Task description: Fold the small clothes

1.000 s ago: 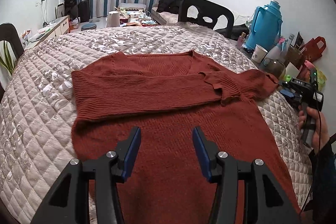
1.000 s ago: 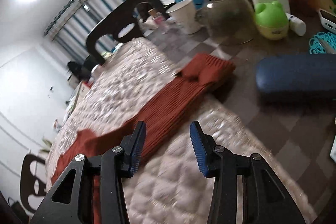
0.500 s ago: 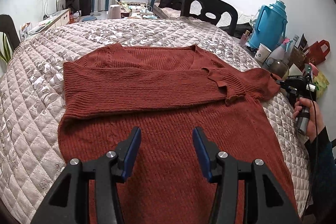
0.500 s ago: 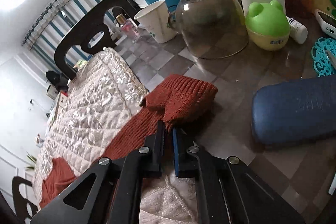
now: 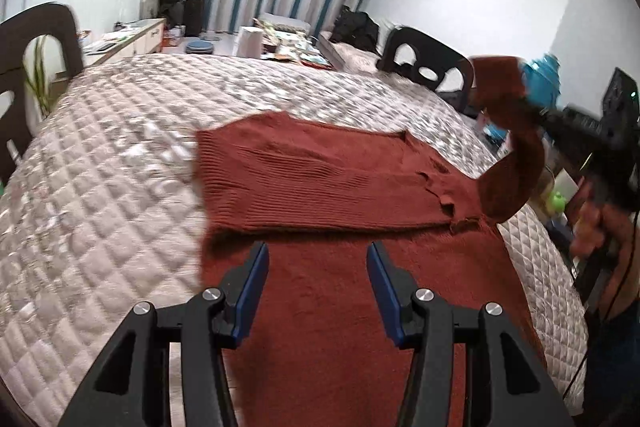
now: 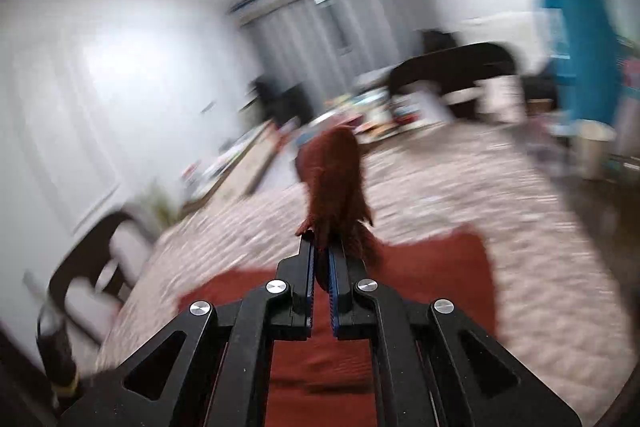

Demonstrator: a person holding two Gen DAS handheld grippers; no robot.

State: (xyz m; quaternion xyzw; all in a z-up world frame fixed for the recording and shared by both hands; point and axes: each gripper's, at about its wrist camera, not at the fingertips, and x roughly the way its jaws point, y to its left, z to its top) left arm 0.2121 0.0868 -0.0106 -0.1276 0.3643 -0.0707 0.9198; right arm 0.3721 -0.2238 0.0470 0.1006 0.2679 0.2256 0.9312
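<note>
a dark chair (image 5: 36, 39) stands at the far left beside the quilted bed (image 5: 100, 187). the rust-red sweater (image 5: 340, 287) lies flat on the bed's right half, 1 sleeve folded across its chest. the left gripper (image 5: 318, 267) hovers over the sweater's near part with its jaws wide apart and nothing between them. at the right edge the other sleeve (image 5: 516, 155) rises off the bed, its cuff (image 6: 332, 183) pinched in the right gripper (image 6: 321, 255), whose jaws are narrow and clamped on the knit. a second dark chair (image 5: 428, 67) and a blue flask (image 5: 542, 79) stand at the far right; the right wrist view is blurred.
</note>
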